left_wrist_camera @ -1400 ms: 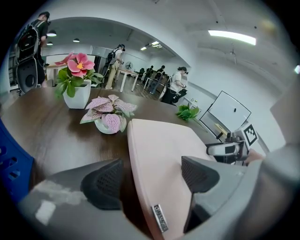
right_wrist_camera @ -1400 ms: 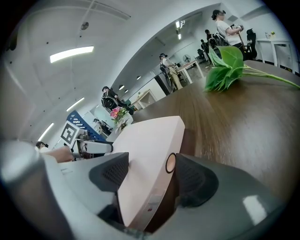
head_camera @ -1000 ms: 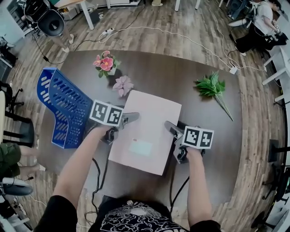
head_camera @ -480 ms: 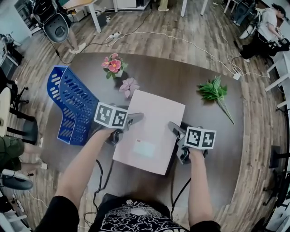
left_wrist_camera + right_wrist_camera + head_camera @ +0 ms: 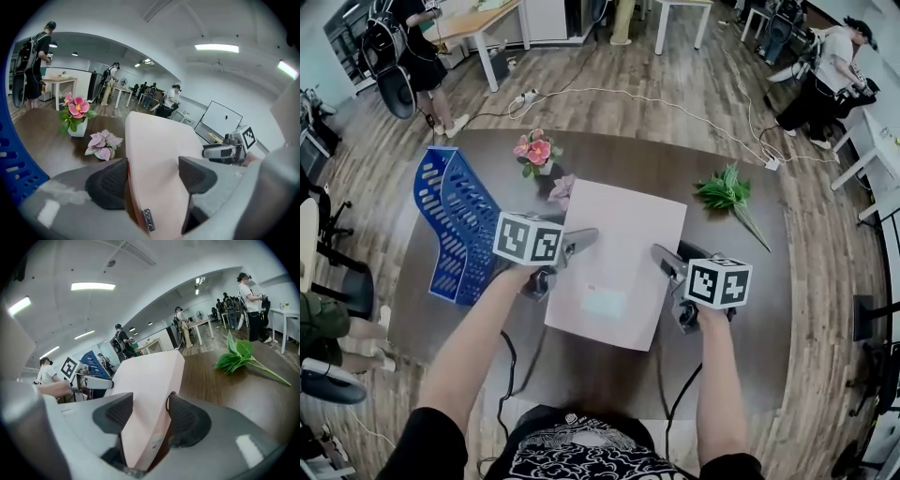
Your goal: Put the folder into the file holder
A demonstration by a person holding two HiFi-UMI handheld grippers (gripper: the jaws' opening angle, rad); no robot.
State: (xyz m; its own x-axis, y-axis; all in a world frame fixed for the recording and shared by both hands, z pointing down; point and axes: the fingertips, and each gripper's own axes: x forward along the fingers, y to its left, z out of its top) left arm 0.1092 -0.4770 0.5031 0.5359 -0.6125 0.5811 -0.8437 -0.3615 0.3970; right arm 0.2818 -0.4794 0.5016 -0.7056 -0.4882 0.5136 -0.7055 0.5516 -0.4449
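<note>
I hold a pale pink folder (image 5: pixel 619 253) above the dark table (image 5: pixel 750 309), one gripper on each long edge. My left gripper (image 5: pixel 567 253) clamps its left edge, and in the left gripper view the folder (image 5: pixel 159 154) fills the wide gap between that gripper's (image 5: pixel 152 180) pads. My right gripper (image 5: pixel 670 281) grips the right edge. In the right gripper view both pads of that gripper (image 5: pixel 147 416) press the folder (image 5: pixel 150 390). The blue slotted file holder (image 5: pixel 455 230) stands at the table's left, also showing as the file holder (image 5: pixel 14 164) and file holder (image 5: pixel 93 359) in the gripper views.
A pink flower pot (image 5: pixel 536 152) and a small pale pink plant (image 5: pixel 562 187) sit beyond the folder's far left corner. A green leafy sprig (image 5: pixel 727 195) lies at the far right. Cables trail on the floor behind the table. People and chairs stand around the room.
Both grippers and the folder have come up and away from me. The folder's far edge now reaches the pale pink plant, and it sits further from the file holder.
</note>
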